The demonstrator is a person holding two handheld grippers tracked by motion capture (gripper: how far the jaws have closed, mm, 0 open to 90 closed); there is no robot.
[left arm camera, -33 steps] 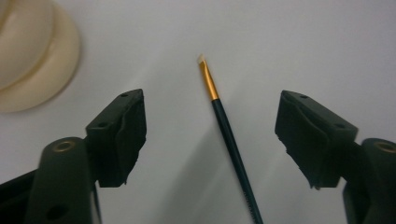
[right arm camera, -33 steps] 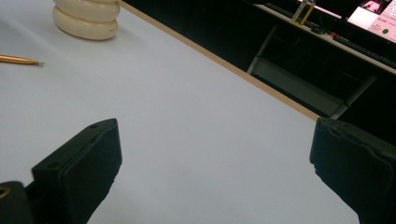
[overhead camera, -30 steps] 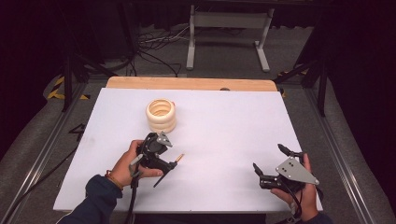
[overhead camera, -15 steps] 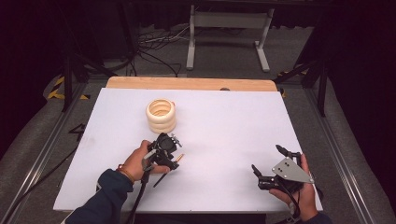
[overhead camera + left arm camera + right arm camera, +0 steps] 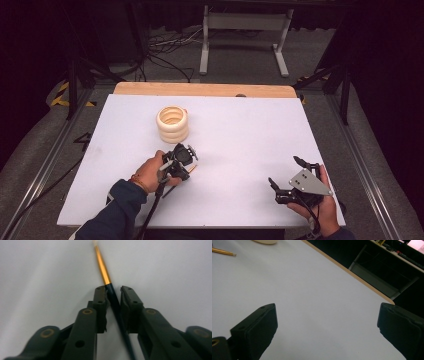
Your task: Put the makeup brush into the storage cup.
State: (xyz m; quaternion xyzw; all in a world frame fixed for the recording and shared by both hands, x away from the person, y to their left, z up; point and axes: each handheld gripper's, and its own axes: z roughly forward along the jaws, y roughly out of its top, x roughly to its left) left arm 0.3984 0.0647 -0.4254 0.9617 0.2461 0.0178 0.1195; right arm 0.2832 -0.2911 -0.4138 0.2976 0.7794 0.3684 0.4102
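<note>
Two grippers work over the white table [image 5: 240, 135]. The left gripper [image 5: 181, 161], toward seven o'clock of the table's middle, has its jaws closed on a paintbrush [image 5: 113, 295]: the dark handle runs between them and the gold ferrule points out toward twelve in the left gripper view. The right gripper [image 5: 287, 181], near five o'clock, holds its jaws wide apart above bare table. A cream ringed cup [image 5: 173, 123] stands at about eleven o'clock, near the left gripper but apart from it.
</note>
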